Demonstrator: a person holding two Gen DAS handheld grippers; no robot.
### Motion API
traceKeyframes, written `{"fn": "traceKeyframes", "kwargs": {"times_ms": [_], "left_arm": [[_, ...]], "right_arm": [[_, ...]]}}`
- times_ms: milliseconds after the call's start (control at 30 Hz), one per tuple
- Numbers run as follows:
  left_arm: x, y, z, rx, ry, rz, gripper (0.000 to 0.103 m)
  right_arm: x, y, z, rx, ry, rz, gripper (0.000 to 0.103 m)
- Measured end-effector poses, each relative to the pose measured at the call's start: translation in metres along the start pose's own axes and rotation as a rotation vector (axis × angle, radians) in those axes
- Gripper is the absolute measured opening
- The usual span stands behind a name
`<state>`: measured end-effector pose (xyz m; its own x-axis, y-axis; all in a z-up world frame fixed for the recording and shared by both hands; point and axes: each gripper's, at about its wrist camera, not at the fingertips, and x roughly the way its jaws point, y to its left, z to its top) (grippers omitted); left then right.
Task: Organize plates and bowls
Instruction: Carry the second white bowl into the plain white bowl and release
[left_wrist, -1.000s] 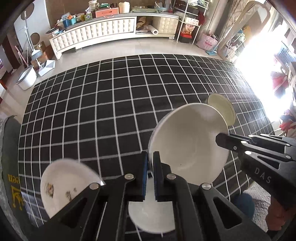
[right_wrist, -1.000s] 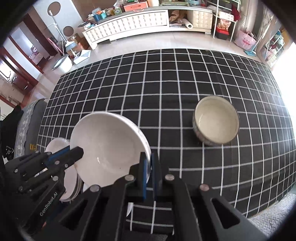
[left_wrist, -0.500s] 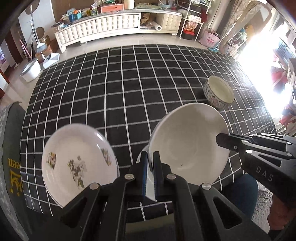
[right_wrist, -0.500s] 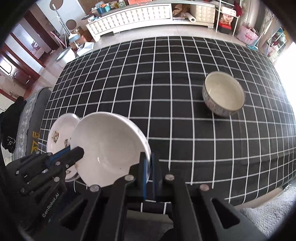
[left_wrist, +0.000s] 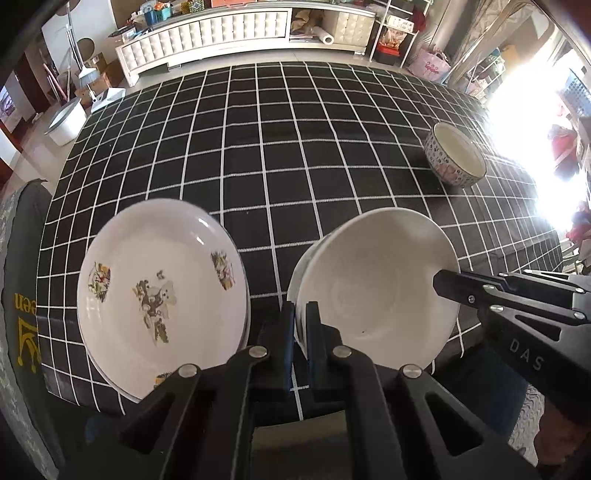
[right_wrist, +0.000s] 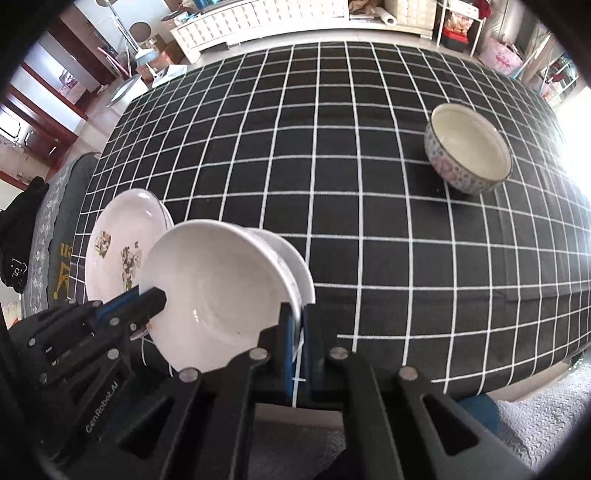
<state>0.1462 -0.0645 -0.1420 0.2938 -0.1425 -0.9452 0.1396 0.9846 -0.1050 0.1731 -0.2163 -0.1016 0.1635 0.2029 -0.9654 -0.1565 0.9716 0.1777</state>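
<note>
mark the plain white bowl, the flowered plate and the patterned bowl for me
plain white bowl (left_wrist: 373, 291): left wrist view, inner wall.
flowered plate (left_wrist: 159, 291): left wrist view, printed centre.
patterned bowl (right_wrist: 467, 142): right wrist view, pale inside.

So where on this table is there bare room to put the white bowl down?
The checked cloth lies bare behind the floral plate and left of the patterned bowl. The near edge is crowded: plate and white bowl sit close together there.
</note>
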Motion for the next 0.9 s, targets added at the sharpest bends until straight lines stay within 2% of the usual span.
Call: {"fn": "traceKeyframes", "kwargs": {"times_ms": [367, 500, 900], "left_arm": [[0.013, -0.001, 0.002, -0.005, 0.028, -0.001, 0.005], [0.019, -0.001, 0.003, 0.005, 0.038, 0.011, 0.005], [0.027, 0.004, 0.005, -0.013, 0.058, -0.031, 0.005]], "right_arm": [[0.015, -0.006, 0.001, 0.019, 0.036, 0.009, 0.008], [0.02, -0.01, 0.003, 0.048, 0.055, 0.037, 0.008], [0.019, -0.006, 0.003, 0.023, 0.041, 0.0, 0.008]]}}
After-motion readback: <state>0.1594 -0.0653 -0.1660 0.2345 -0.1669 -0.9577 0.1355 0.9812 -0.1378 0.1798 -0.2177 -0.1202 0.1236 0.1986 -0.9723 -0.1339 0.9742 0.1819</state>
